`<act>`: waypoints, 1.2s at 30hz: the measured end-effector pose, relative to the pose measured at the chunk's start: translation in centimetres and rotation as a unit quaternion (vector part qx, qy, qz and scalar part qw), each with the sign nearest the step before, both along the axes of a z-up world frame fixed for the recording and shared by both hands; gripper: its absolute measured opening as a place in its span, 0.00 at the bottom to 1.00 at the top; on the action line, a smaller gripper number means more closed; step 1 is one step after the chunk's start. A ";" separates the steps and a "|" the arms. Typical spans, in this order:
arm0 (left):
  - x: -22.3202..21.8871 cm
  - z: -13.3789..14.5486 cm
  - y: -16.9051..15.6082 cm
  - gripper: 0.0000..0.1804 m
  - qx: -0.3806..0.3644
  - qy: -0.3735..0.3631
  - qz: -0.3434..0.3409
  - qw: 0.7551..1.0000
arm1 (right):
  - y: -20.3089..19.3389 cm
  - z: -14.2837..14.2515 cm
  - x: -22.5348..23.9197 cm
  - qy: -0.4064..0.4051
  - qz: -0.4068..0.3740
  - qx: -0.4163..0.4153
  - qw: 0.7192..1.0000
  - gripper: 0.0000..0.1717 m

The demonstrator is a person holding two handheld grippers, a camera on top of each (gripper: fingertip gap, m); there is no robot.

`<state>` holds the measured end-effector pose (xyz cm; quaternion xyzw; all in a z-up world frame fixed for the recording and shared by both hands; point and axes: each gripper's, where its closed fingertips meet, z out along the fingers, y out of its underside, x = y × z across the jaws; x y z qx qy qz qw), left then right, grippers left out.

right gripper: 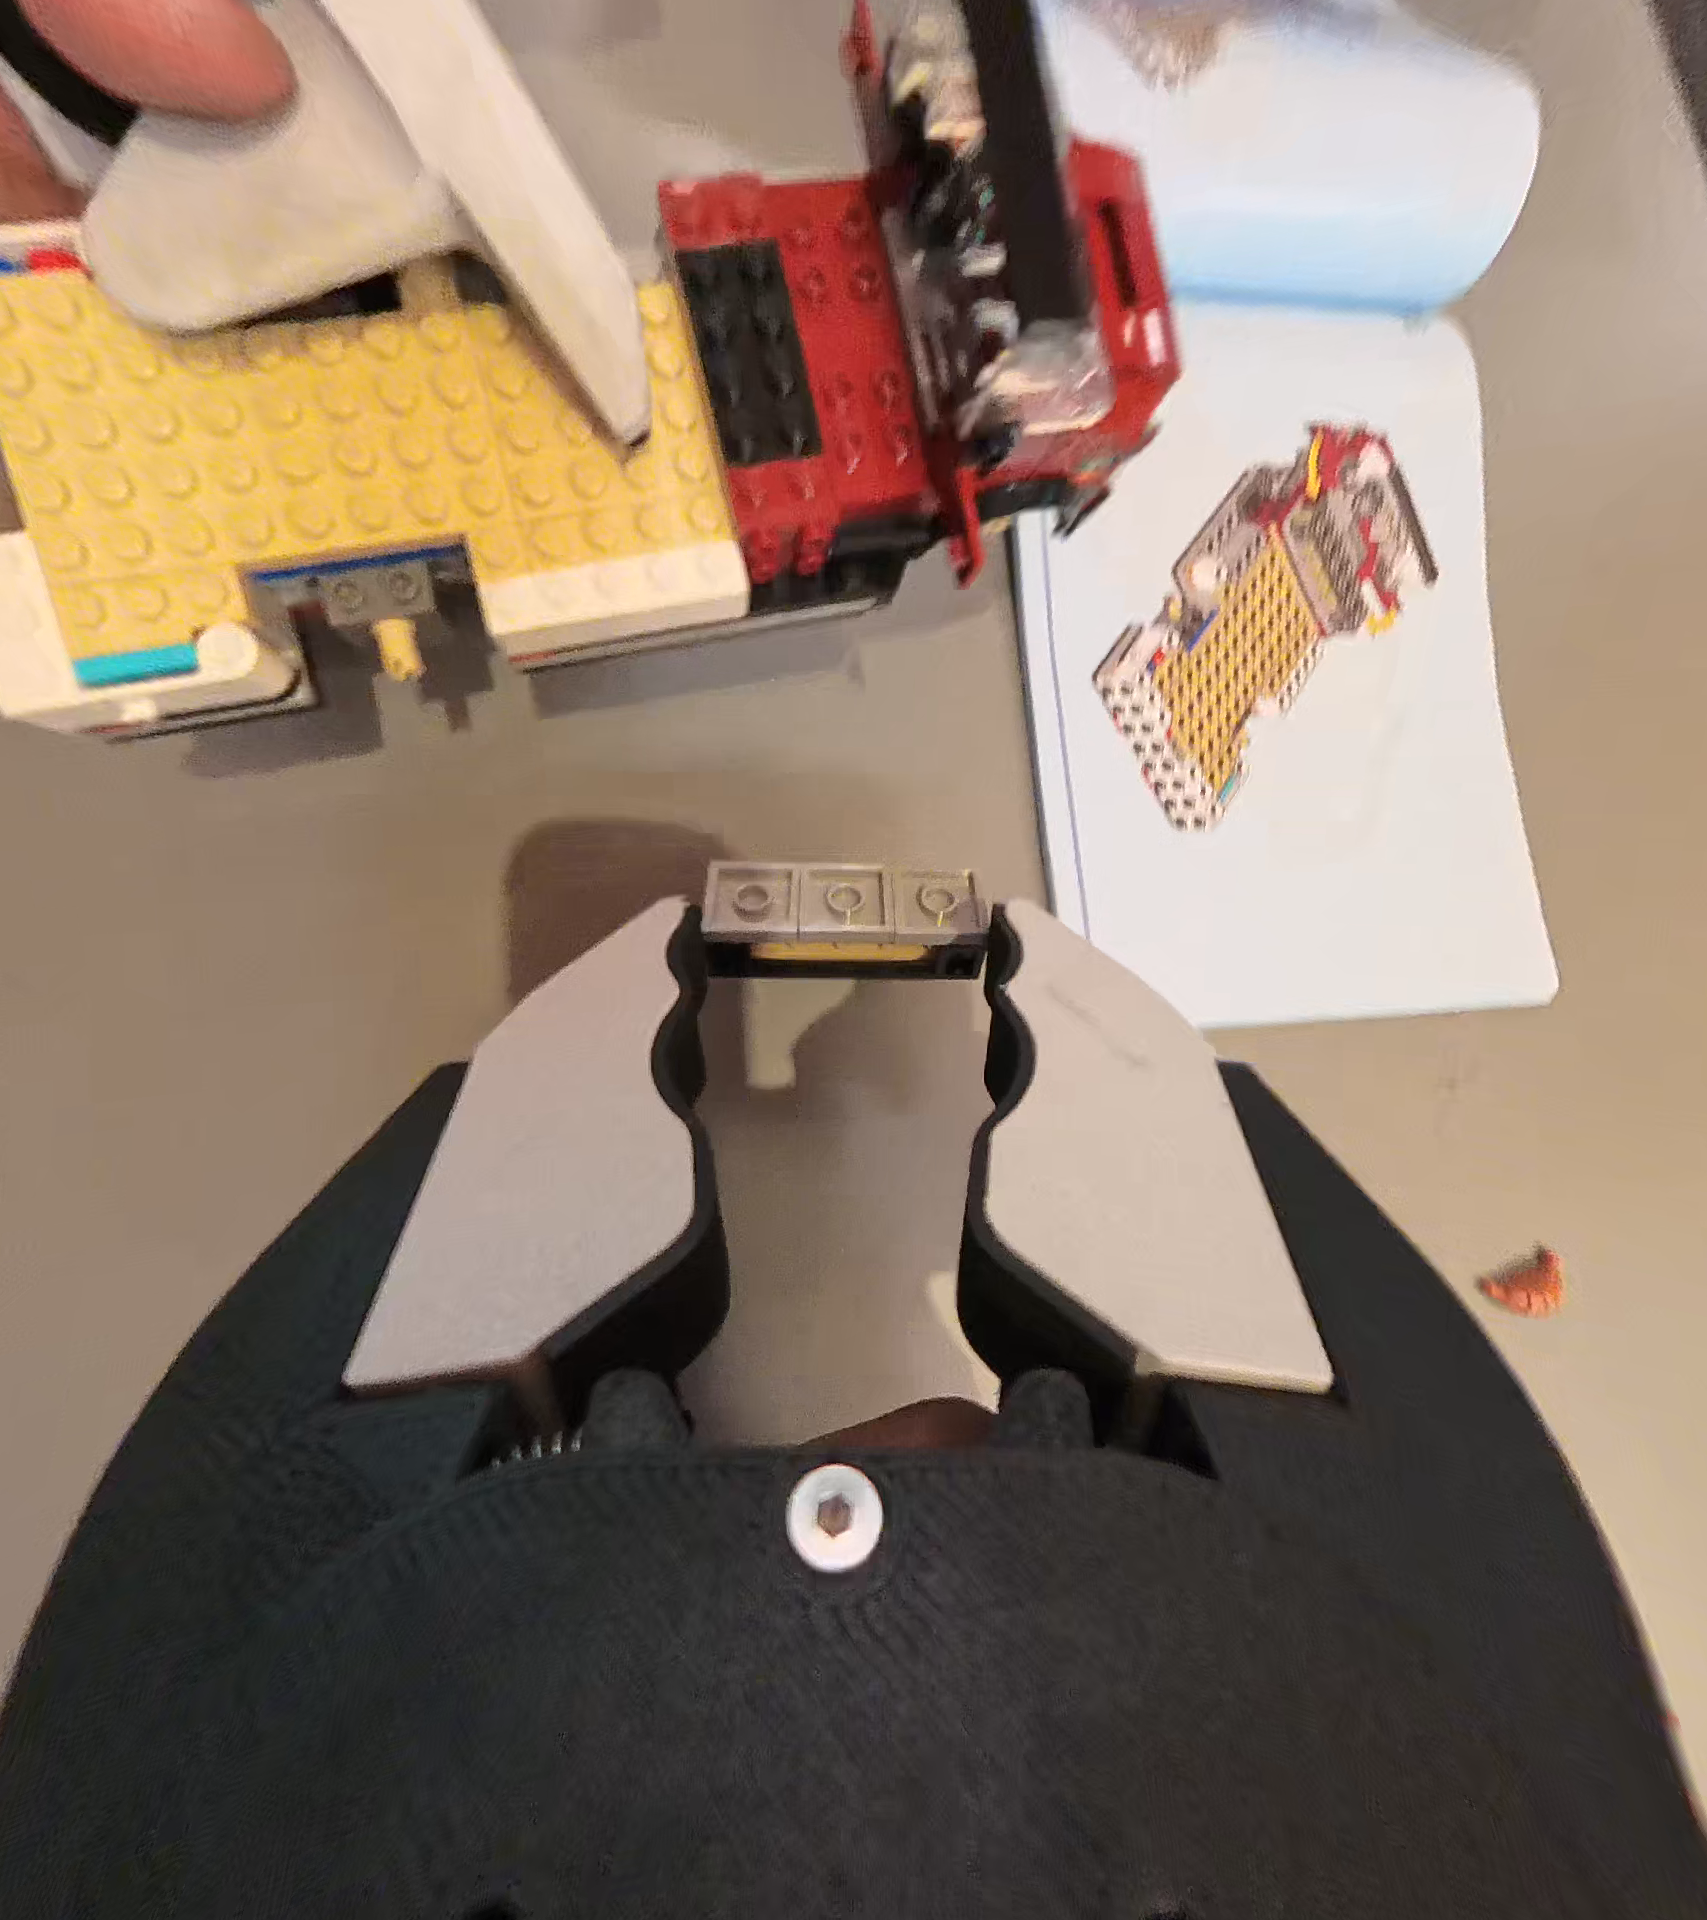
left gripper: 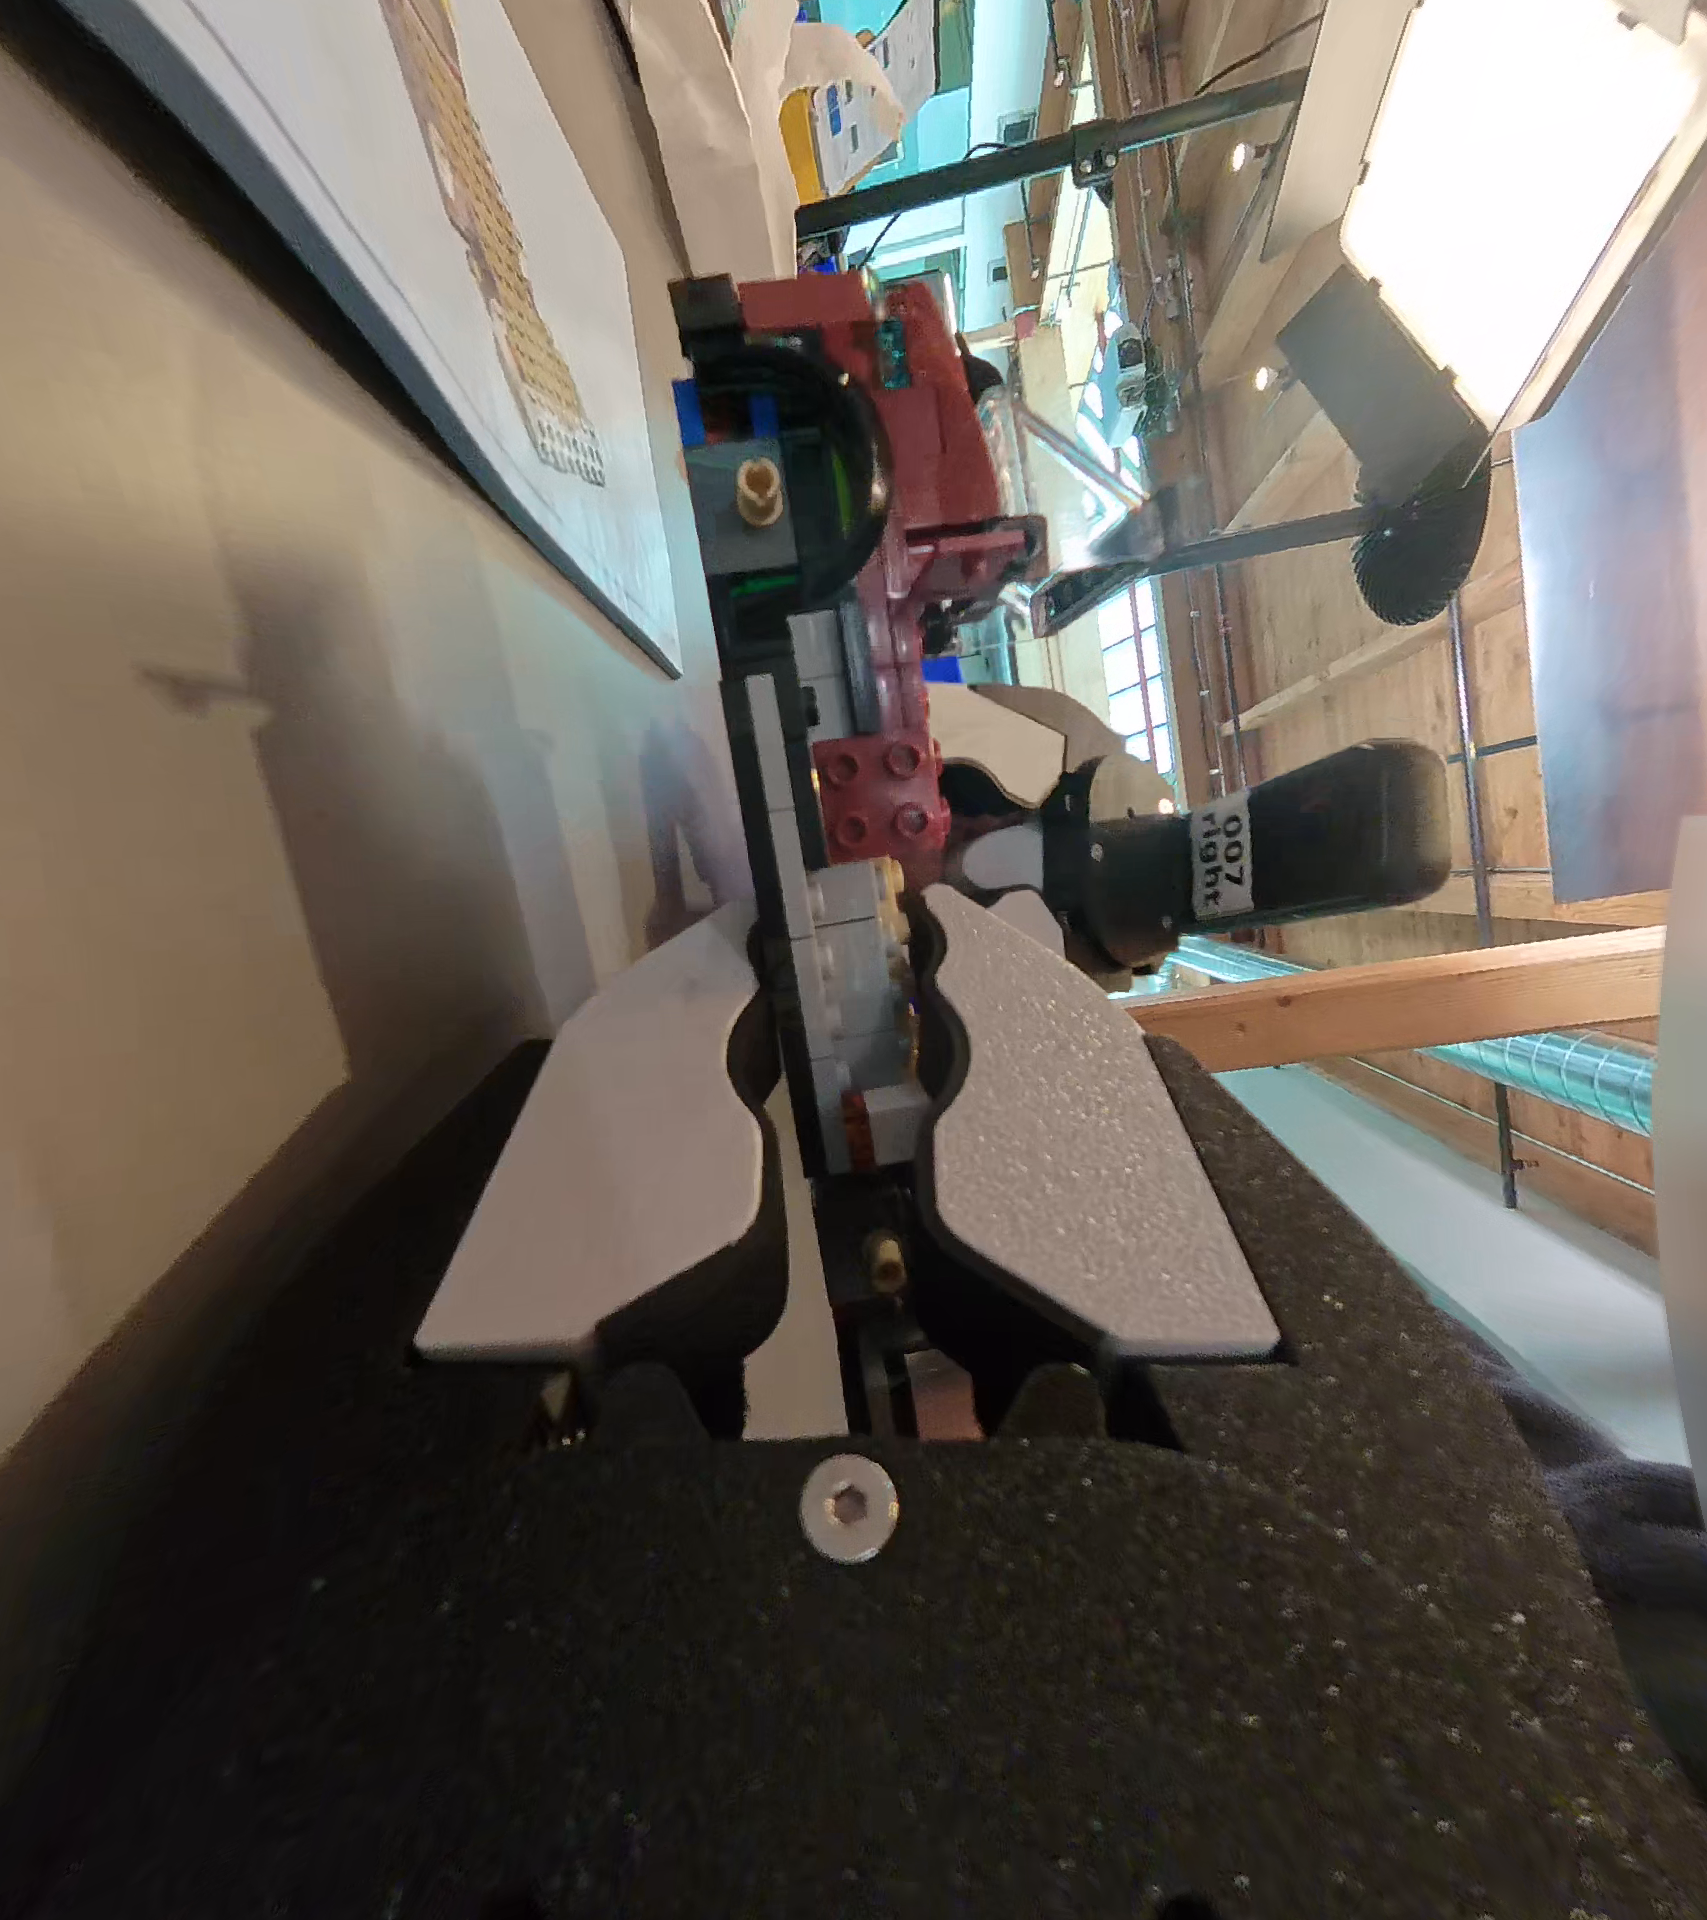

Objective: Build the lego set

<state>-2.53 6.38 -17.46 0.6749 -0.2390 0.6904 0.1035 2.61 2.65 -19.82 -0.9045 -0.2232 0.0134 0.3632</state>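
**Grey brick strip held in the right gripper, brick vehicle clamped in the left**

Grey brick strip (right gripper: 844, 920), three studded plates in a row over a tan and black layer, sits crosswise between the tips of the right gripper (right gripper: 844, 935). Both pads press on its ends, so the fingers (right gripper: 579, 1132) stand fairly wide and closed on it, and it hangs clear above the beige table (right gripper: 205, 1039), its shadow falling on the surface below.

Beyond it, well apart, the brick vehicle (right gripper: 361, 447) shows a tan studded floor, white walls and a dark red front. Its floor is open, and a grey studded recess (right gripper: 376, 597) with a yellow pin faces the strip. As a judgement, the model is only partly built: no roof is on, and the strip is not joined to it.

The left gripper (left gripper: 833, 997) grips the vehicle by its edge. In its own view the fingers (left gripper: 1036, 1122) stand narrow, pads closed on the black base and grey bricks, with red bricks (left gripper: 880, 810) just past the tips.

To the right of the vehicle an open instruction booklet (right gripper: 1296, 644) lies flat, showing a picture of a similar model. A small orange scrap (right gripper: 1524, 1283) lies on the table on the right, away from everything. Farthest off, a studio lamp (left gripper: 1514, 229) glows overhead.
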 end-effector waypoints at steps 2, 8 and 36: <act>0.9 0.1 -0.3 0.12 0.011 0.001 -0.006 1.000 | -1.5 -0.3 0.2 -0.011 0.006 -0.034 0.999 0.30; 4.1 0.8 -1.1 0.12 0.042 0.001 -0.037 0.998 | -2.7 -1.1 1.7 -0.016 -0.012 -0.021 1.000 0.30; 7.5 0.7 -2.5 0.12 0.006 -0.025 -0.101 0.995 | -5.6 -1.1 7.3 -0.581 0.094 -0.180 0.788 0.30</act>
